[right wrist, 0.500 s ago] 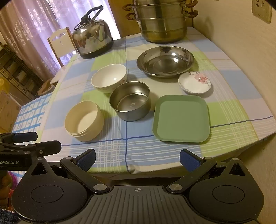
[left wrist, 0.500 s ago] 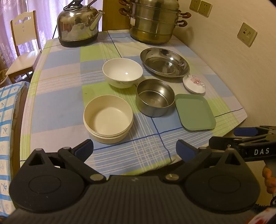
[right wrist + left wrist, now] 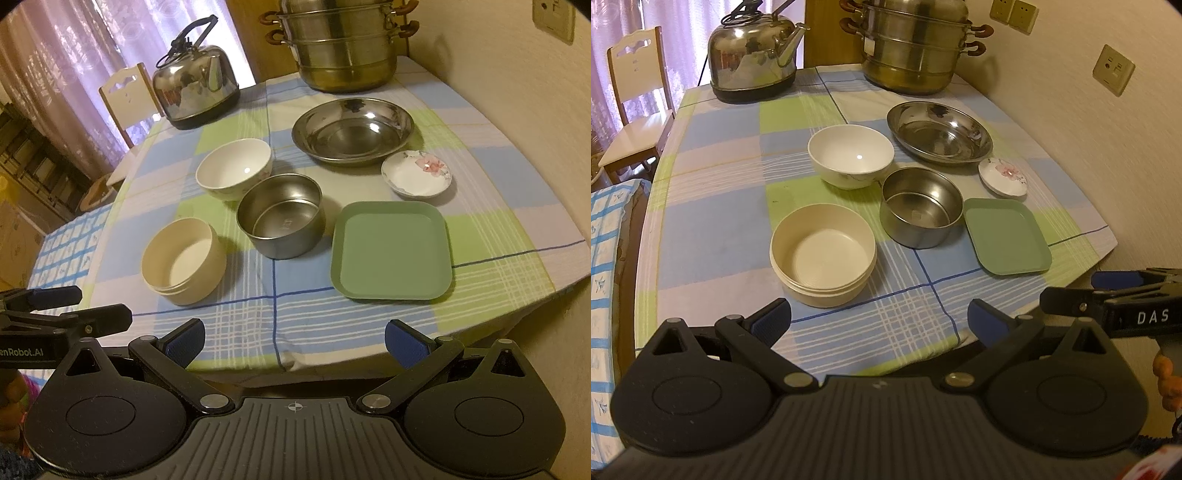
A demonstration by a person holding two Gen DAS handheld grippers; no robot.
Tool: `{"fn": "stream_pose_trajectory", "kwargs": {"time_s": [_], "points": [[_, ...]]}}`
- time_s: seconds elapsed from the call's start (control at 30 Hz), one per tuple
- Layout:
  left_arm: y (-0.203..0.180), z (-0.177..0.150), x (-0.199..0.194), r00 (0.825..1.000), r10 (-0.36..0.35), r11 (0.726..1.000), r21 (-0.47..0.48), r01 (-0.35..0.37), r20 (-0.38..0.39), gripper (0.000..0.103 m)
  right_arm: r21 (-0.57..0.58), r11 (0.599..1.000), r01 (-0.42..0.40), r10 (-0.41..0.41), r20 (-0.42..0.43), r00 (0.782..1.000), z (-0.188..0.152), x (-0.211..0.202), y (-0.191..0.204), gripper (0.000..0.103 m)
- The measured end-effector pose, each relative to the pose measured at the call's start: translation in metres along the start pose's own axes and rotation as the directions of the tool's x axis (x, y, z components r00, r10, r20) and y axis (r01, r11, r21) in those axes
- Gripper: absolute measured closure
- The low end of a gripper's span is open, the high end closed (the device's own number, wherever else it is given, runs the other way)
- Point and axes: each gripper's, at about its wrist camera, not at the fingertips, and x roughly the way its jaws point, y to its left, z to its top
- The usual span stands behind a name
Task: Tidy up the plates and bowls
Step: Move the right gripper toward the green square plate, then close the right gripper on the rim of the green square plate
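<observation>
Because both the left gripper (image 3: pixel 879 319) and right gripper (image 3: pixel 293 341) hang wide open and empty off the worktop's (image 3: pixel 491 225) near edge, the cream bowl (image 3: pixel 823 254), steel bowl (image 3: pixel 921 206) and green plate (image 3: pixel 391 251) sit untouched, apparently awaiting stacking.
</observation>
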Motion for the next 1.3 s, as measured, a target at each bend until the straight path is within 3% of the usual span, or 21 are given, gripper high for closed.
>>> {"fn": "stream_pose_trajectory", "kwargs": {"time_s": [0.47, 0.7, 0.83, 1.0, 1.1, 1.2, 1.3], "points": [[-0.012, -0.001, 0.014, 1.0, -0.004, 1.0, -0.007, 0.004, -0.013, 0.001, 0.041, 0.999, 0.022, -0.022, 0.014, 1.0, -0.001, 0.0, -0.029, 0.0], [-0.043, 0.012, 0.045, 1.0, -0.013, 1.0, -0.012, 0.013, -0.013, 0.002, 0.024, 0.998, 0.064, -0.064, 0.005, 0.998, 0.009, 0.014, -0.074, 0.0], [-0.068, 0.02, 0.073, 0.999, -0.02, 1.0, -0.01, 0.019, -0.029, 0.009, -0.014, 0.996, 0.087, -0.087, 0.021, 0.996, 0.021, 0.025, -0.1, 0.001], [-0.095, 0.028, 0.104, 0.999, -0.02, 1.0, -0.003, 0.019, -0.036, 0.013, -0.026, 0.998, 0.063, -0.063, -0.013, 0.998, 0.037, 0.049, -0.132, 0.018], [-0.108, 0.031, 0.123, 0.999, -0.019, 1.0, -0.008, 0.018, -0.047, 0.024, -0.036, 0.999, 0.026, -0.028, -0.049, 0.998, 0.045, 0.062, -0.147, 0.027], [-0.117, 0.034, 0.139, 0.998, -0.003, 1.0, -0.025, 0.001, -0.059, 0.035, -0.034, 0.999, -0.032, 0.028, -0.087, 0.996, 0.051, 0.073, -0.16, 0.043], [-0.122, 0.035, 0.151, 0.997, 0.01, 0.999, -0.046, -0.014, -0.076, 0.04, -0.025, 0.998, -0.059, 0.056, -0.101, 0.993, 0.058, 0.082, -0.172, 0.046]]}}
